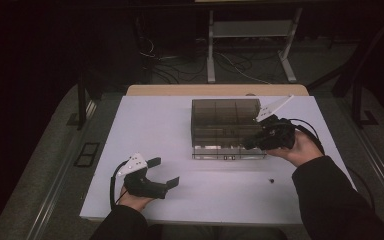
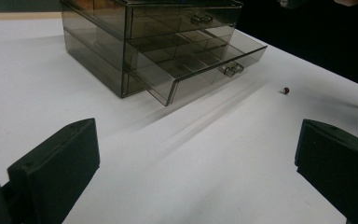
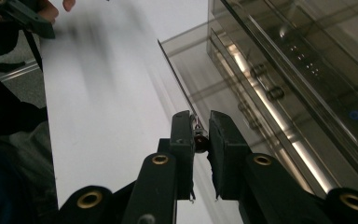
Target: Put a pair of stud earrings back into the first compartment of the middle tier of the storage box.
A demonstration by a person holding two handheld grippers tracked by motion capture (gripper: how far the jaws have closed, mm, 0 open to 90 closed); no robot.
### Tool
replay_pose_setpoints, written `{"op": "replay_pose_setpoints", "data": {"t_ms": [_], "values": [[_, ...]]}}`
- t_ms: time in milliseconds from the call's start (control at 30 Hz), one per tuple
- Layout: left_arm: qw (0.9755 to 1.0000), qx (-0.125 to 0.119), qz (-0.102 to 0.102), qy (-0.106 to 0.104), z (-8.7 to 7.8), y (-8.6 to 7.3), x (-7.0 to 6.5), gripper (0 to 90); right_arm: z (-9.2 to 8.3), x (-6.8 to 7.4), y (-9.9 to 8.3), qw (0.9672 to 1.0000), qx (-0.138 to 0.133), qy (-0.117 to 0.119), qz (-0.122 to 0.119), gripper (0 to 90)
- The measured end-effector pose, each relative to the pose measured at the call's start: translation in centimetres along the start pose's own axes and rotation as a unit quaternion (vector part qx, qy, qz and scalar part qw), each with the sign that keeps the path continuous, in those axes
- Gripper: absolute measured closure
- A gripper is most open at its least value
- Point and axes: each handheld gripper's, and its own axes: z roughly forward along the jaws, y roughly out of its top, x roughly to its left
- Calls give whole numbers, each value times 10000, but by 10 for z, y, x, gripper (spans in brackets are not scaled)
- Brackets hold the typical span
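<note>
A smoky see-through drawer box (image 1: 225, 112) stands on the white table (image 1: 155, 125), right of centre. Its bottom drawer (image 1: 228, 151) is pulled out toward me, and its divided compartments (image 2: 200, 51) are visible. My right gripper (image 1: 251, 144) hovers over the right end of that open drawer. Its jaws are shut on a small dark bead (image 3: 199, 141), just beside the drawer's thin front wall (image 3: 177, 74). A second small dark bead (image 1: 271, 179) lies loose on the table right of the drawer (image 2: 285, 90). My left gripper (image 1: 164, 172) rests low near the front left, open with nothing between its jaws (image 2: 196, 140).
The drawer's metal handle (image 2: 233, 69) sticks out toward the front. Beyond the far table edge stand a white frame (image 1: 250, 30) and floor cables. The table's front edge (image 1: 190, 220) runs close to my forearms. The left hand and its gripper (image 3: 23, 18) appear far off in the right gripper view.
</note>
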Motion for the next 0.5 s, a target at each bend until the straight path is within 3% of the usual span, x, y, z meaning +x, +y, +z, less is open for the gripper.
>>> {"op": "replay_pose_setpoints", "data": {"t_ms": [500], "values": [[10000,-5,-1,-13,0,0,0,0,33,6,33,9995,-68,217,-222,792]]}}
